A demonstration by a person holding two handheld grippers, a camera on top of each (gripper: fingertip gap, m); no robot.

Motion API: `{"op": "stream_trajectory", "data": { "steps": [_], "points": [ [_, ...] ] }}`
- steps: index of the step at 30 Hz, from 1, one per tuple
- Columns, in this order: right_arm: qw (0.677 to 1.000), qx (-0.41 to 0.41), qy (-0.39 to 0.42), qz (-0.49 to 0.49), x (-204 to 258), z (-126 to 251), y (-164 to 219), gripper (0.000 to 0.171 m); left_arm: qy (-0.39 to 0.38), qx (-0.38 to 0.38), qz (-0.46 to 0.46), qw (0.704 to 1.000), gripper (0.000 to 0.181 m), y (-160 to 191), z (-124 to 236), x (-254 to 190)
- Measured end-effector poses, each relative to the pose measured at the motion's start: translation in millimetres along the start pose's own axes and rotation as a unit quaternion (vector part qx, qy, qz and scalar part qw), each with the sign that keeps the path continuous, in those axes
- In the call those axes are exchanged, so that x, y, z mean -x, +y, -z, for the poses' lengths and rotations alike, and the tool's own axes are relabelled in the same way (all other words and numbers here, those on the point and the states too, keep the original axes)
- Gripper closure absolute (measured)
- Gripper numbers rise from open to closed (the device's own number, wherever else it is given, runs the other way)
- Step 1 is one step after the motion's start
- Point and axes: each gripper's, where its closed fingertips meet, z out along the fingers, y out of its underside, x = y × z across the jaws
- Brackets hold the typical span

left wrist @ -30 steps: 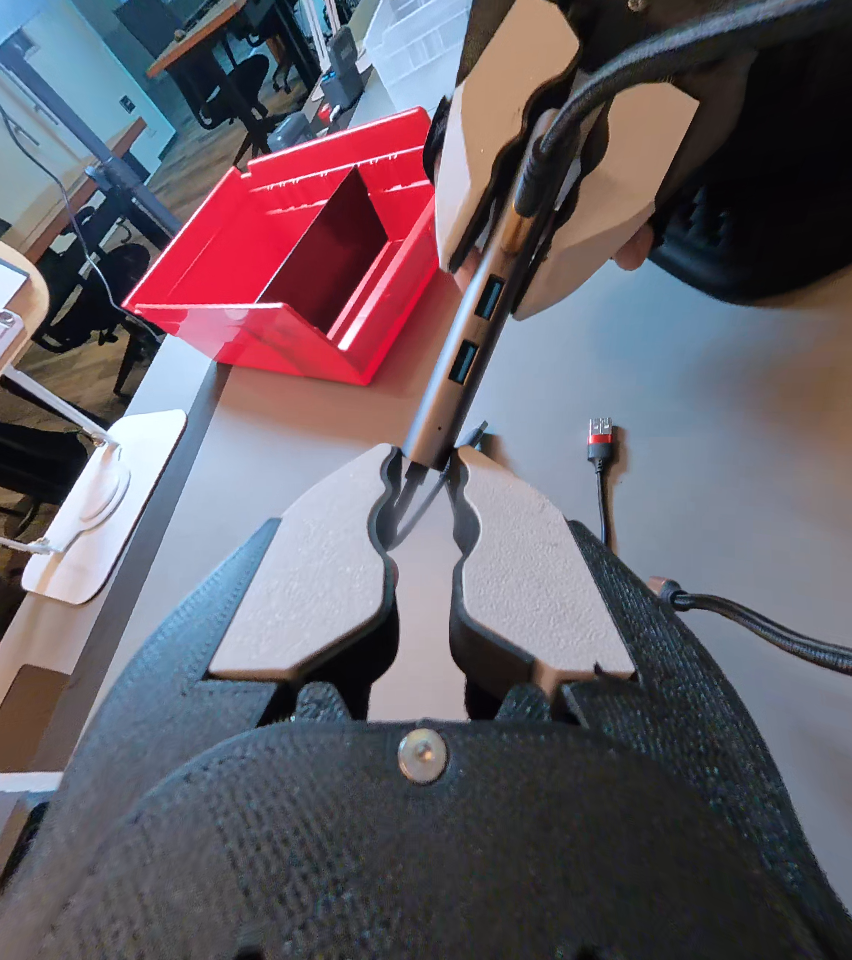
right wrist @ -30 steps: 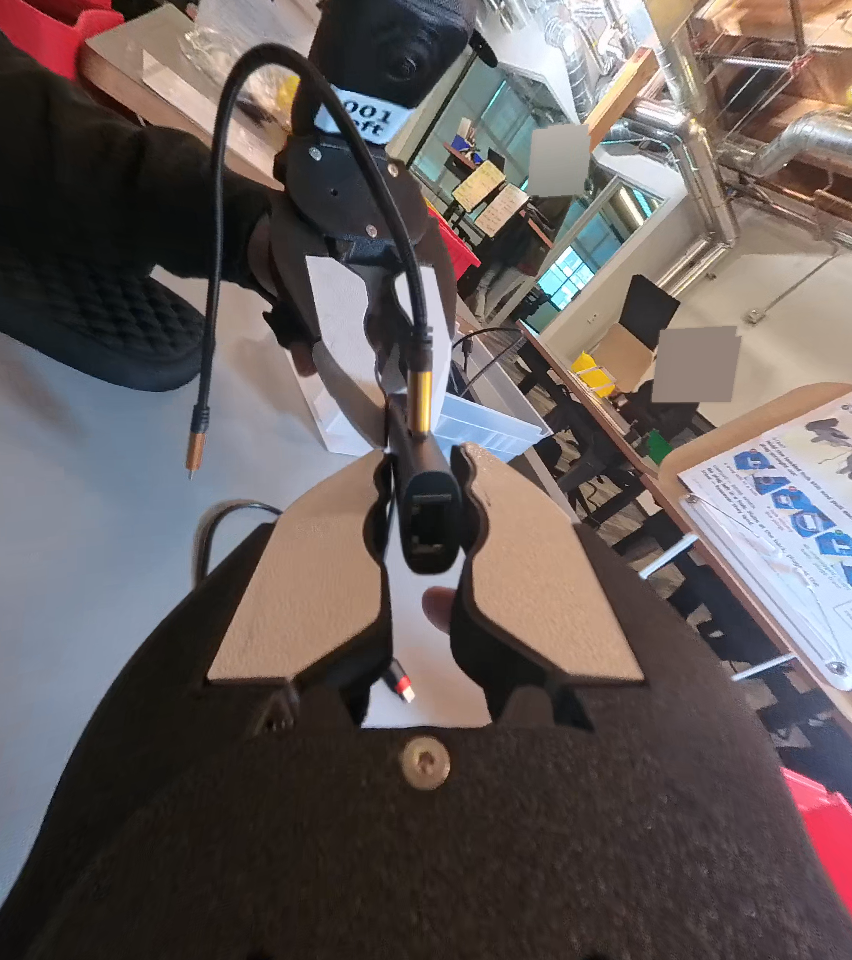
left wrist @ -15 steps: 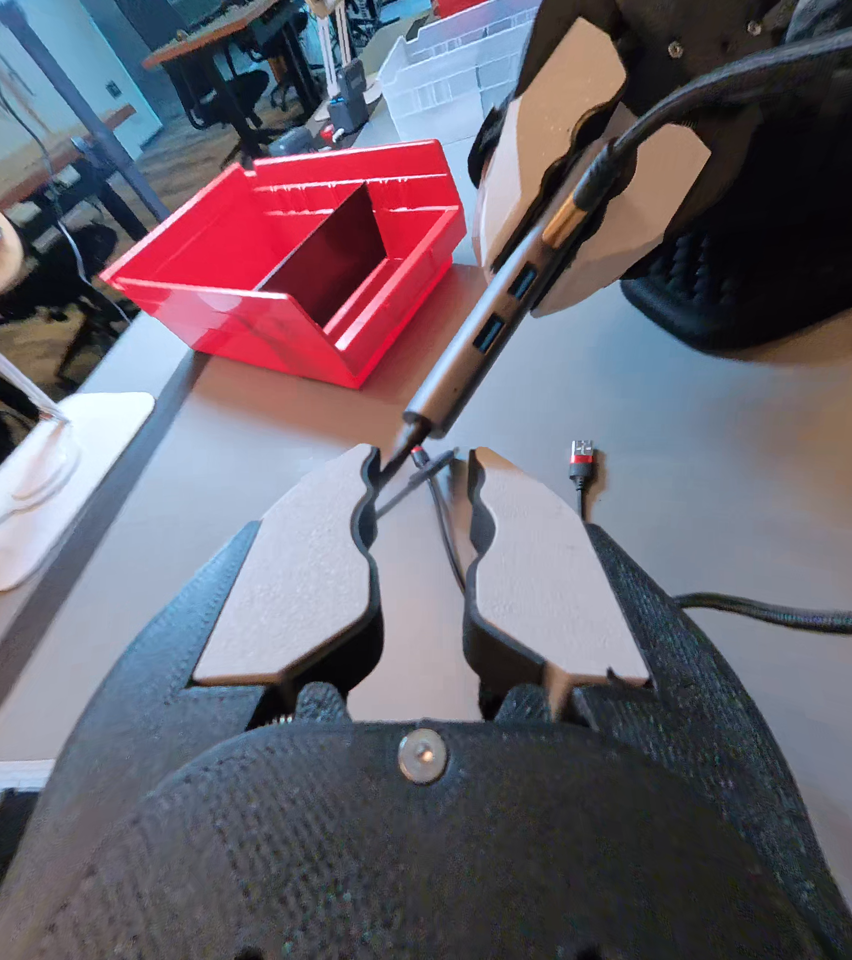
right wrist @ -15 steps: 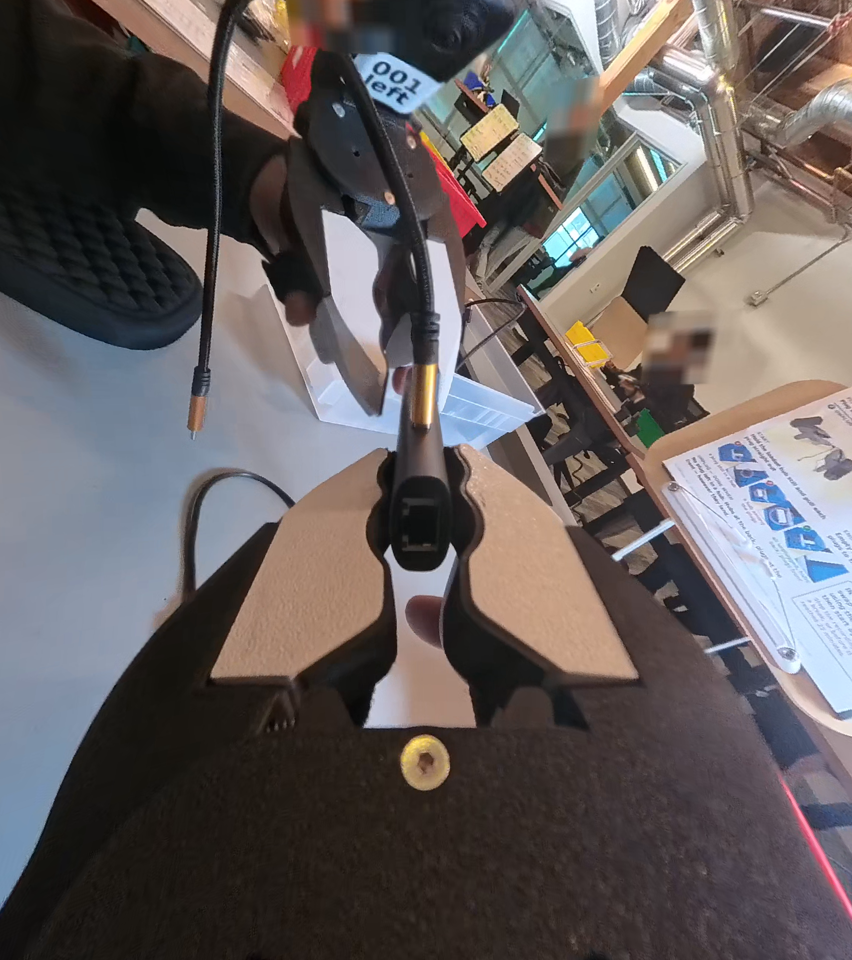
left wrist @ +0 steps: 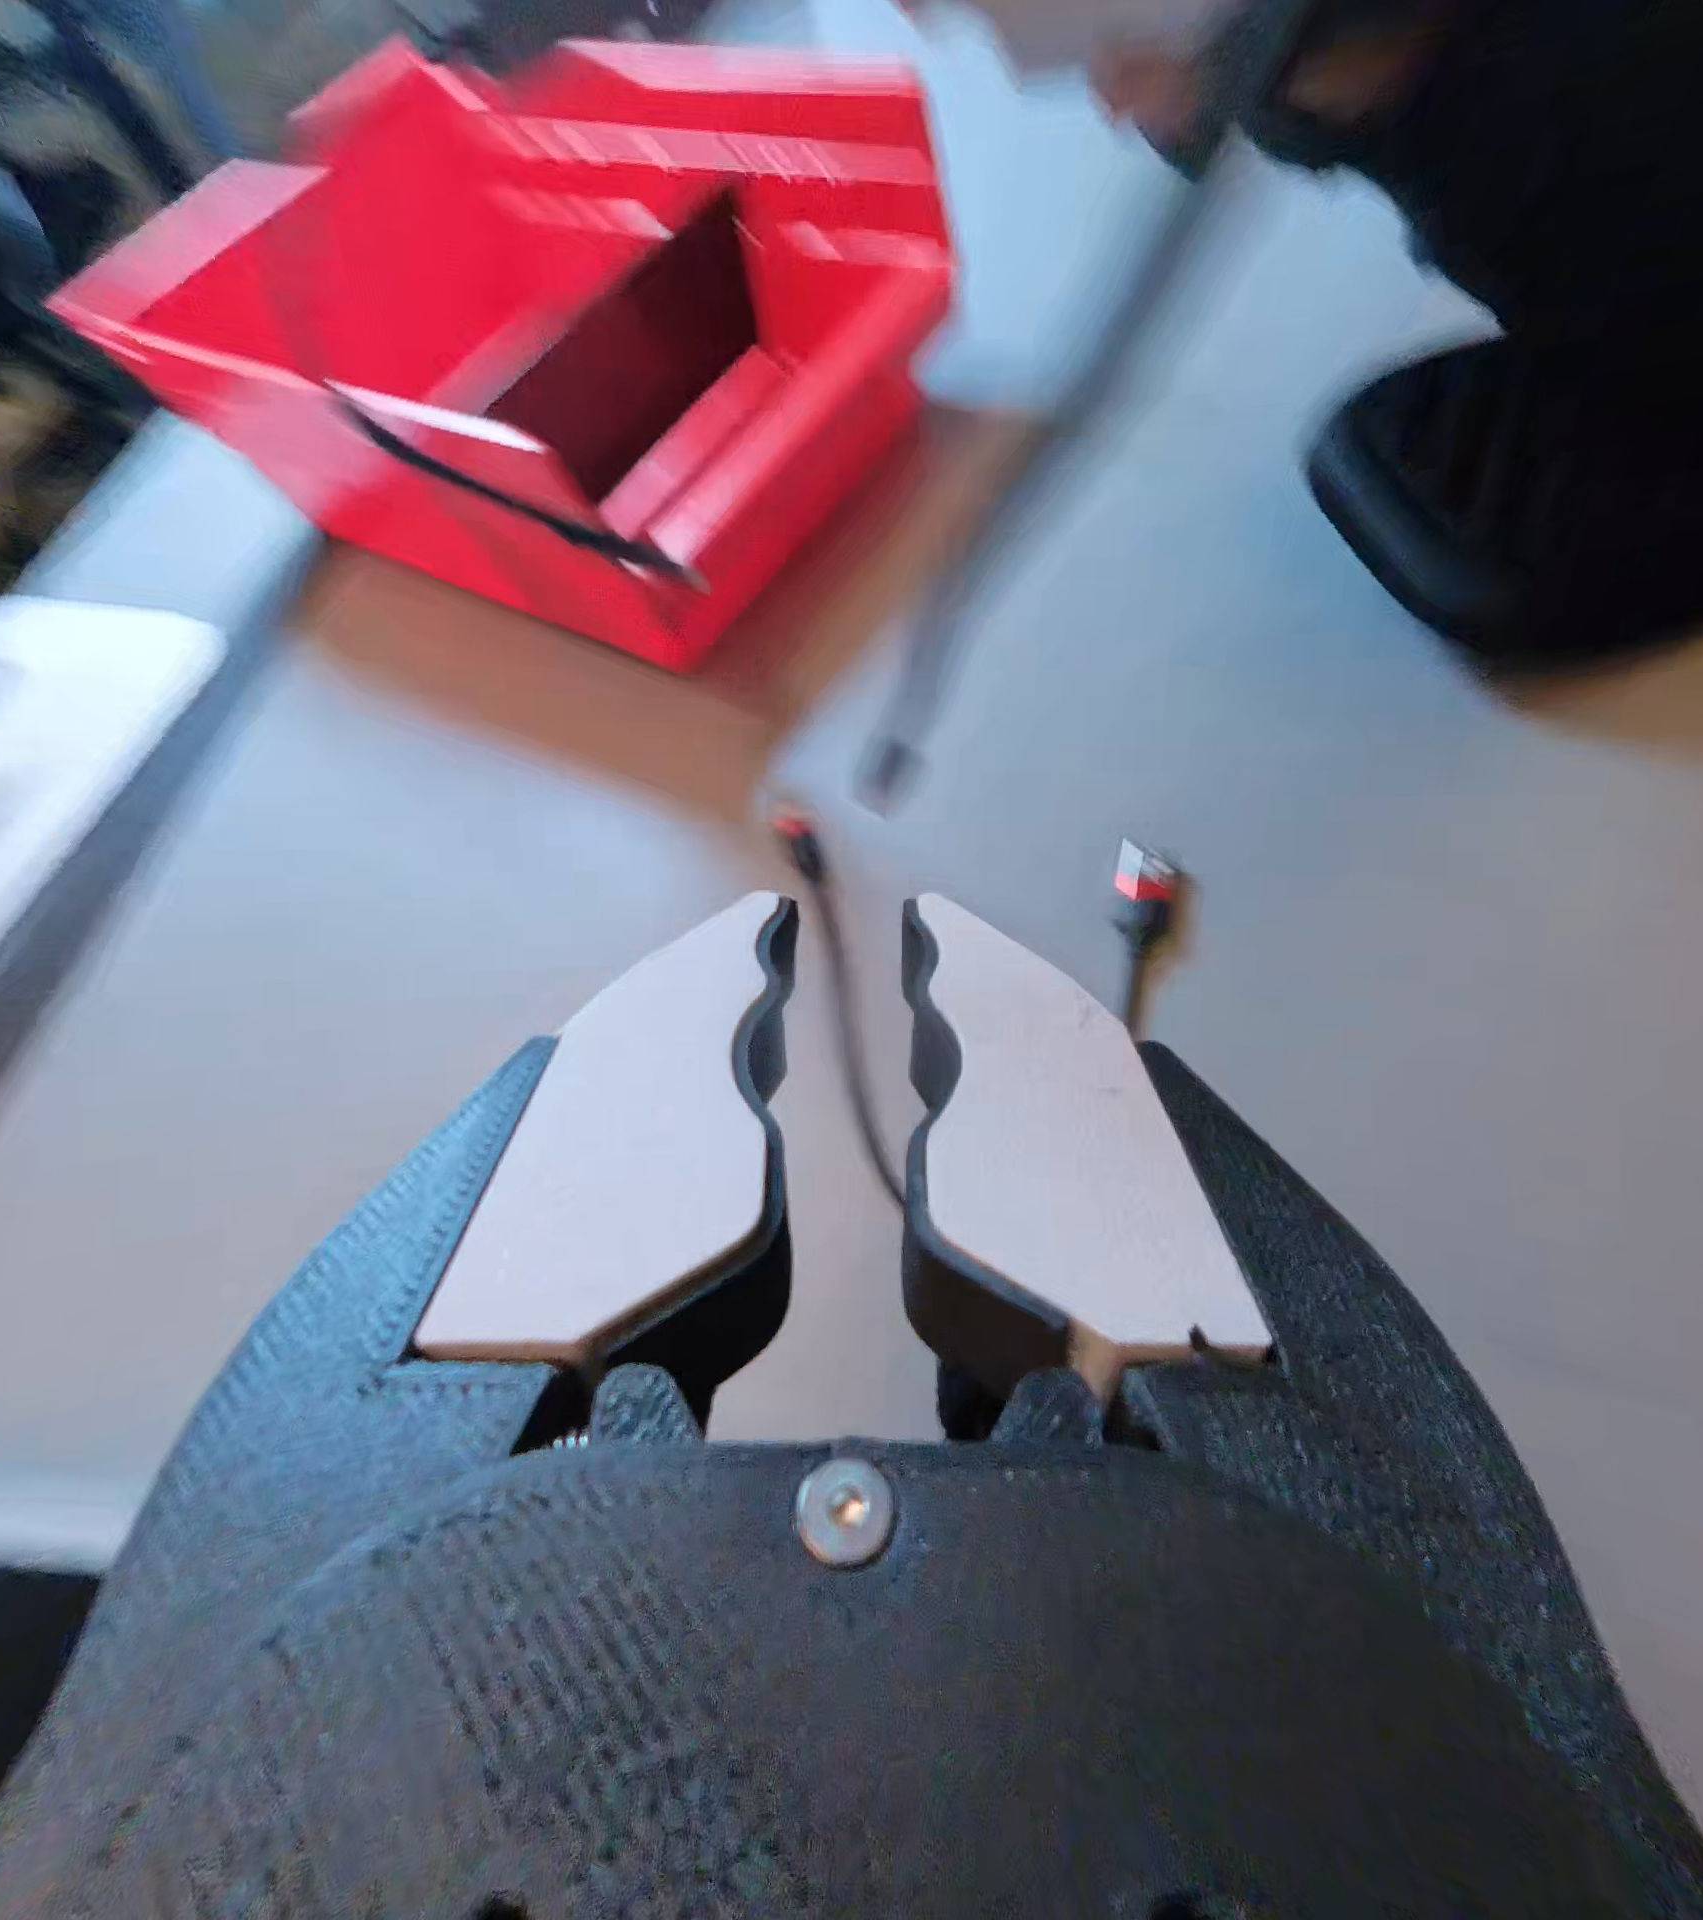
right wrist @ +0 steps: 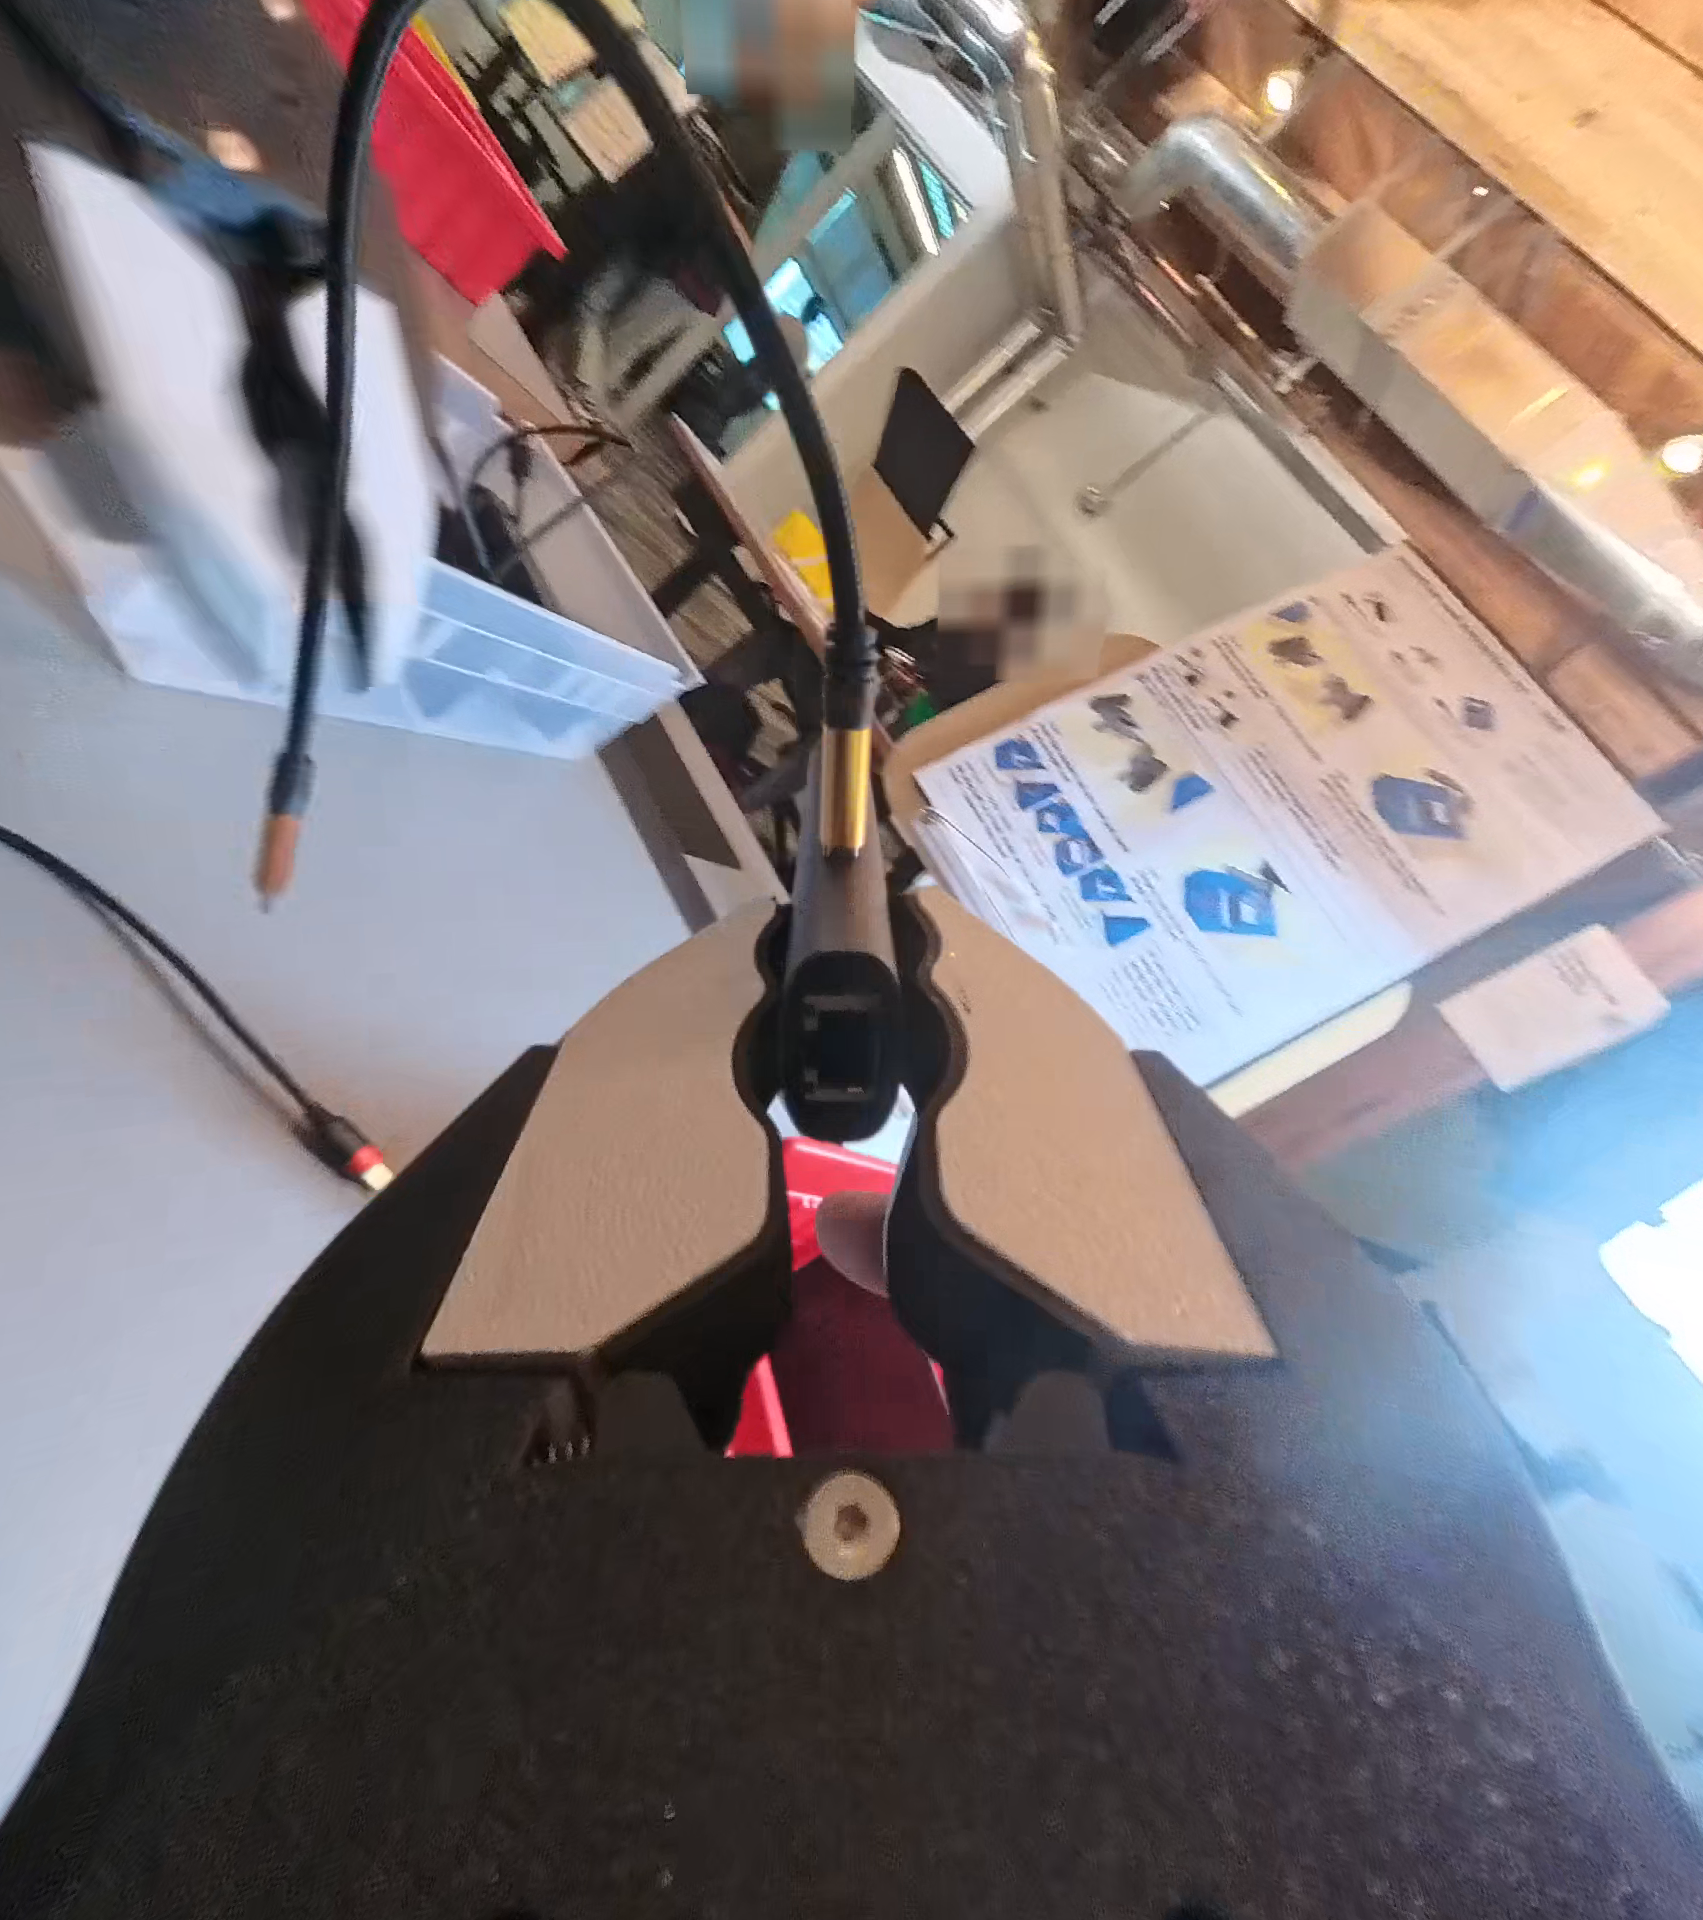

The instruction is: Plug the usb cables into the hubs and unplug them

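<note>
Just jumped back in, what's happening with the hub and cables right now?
The right gripper is shut on the hub, held up off the table with its own braided cable arching overhead. The left gripper is open and holds nothing; it hangs over a thin cable on the table. A second red-tipped plug lies just right of it. The view is blurred with motion, and no cable looks plugged into the hub.

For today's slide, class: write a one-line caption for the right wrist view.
Right gripper clamps a dark USB hub, its braided cable arching overhead above the grey table.
</note>
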Motion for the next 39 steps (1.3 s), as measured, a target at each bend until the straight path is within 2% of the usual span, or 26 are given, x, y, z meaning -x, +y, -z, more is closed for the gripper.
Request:
{"op": "stream_trajectory", "data": {
  "steps": [3, 7, 11, 13, 15, 19, 21, 23, 27, 29, 32, 35, 39],
  "points": [
    [1.0, 0.012, 0.025, -0.007, -8, -3, 12, 0.154, 0.075, 0.081, -0.015, 0.994, 0.159, 31, -35, -35],
    [0.999, 0.023, 0.026, 0.0, -7, -5, 20, 0.153, 0.149, 0.117, -0.021, 0.982, 0.157, 40, -60, -75],
    [0.999, 0.026, 0.021, 0.008, -3, -6, 20, 0.154, 0.135, 0.174, -0.062, 0.973, 0.161, 57, -75, -81],
    [0.999, 0.024, 0.019, 0.008, -2, -6, 20, 0.154, 0.149, 0.17, -0.055, 0.973, 0.163, 54, -77, -89],
    [1.0, 0.022, 0.018, 0.006, -2, -7, 19, 0.154, 0.153, 0.173, -0.06, 0.971, 0.173, 53, -78, -93],
    [1.0, 0.019, 0.013, 0.012, 2, -7, 18, 0.154, 0.124, 0.198, -0.069, 0.97, 0.174, 57, -74, -82],
    [1.0, 0.018, 0.012, 0.021, 4, -6, 17, 0.154, 0.134, 0.189, -0.05, 0.972, 0.175, 54, -57, -77],
    [0.999, 0.019, 0.013, 0.034, 4, -5, 17, 0.154, 0.139, 0.195, -0.026, 0.971, 0.175, 52, -24, -65],
    [0.997, 0.019, 0.009, 0.071, 6, -1, 15, 0.154, 0.057, 0.136, 0.046, 0.988, 0.175, 42, 62, -17],
    [0.995, 0.026, 0.003, 0.1, 11, -2, 15, 0.154, -0.01, 0.101, 0.079, 0.992, 0.175, 37, 96, 11],
    [0.987, 0.037, -0.019, 0.153, 30, -10, 13, 0.154, -0.031, 0.05, 0.117, 0.991, 0.175, 12, 118, 25],
    [0.98, 0.04, -0.045, 0.189, 58, -22, 9, 0.154, 0.008, 0.06, 0.113, 0.992, 0.175, -6, 92, 13],
    [0.972, 0.046, -0.076, 0.22, 91, -32, 10, 0.154, 0.067, 0.12, 0.105, 0.985, 0.175, -3, 32, -7]
  ]
}}
